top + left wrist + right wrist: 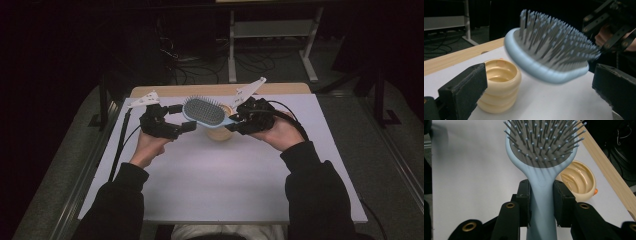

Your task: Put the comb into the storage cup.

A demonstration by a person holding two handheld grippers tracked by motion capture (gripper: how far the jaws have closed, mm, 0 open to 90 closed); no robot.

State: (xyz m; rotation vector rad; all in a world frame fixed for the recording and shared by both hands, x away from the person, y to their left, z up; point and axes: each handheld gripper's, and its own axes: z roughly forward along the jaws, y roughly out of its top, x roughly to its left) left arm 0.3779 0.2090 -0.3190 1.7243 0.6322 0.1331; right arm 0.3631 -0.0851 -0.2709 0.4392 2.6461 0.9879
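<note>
A light-blue hairbrush [205, 112] with grey bristles hangs above the white table, bristles up. My right gripper [237, 121] is shut on its handle [541, 195]; both pads press the handle's sides in the right gripper view. The brush head [549, 53] hovers over a cream ribbed cup [499, 85], which stands on the table, partly hidden under the brush [220, 131]. My left gripper [181, 117] stands open just left of the brush head, its jaws wide apart with the head between and beyond them in the left gripper view, not touching.
The white tabletop [220, 180] has free room in front of the hands. A wooden strip [210, 89] runs along its far edge. Beyond it, the floor carries cables and a white metal frame [272, 30].
</note>
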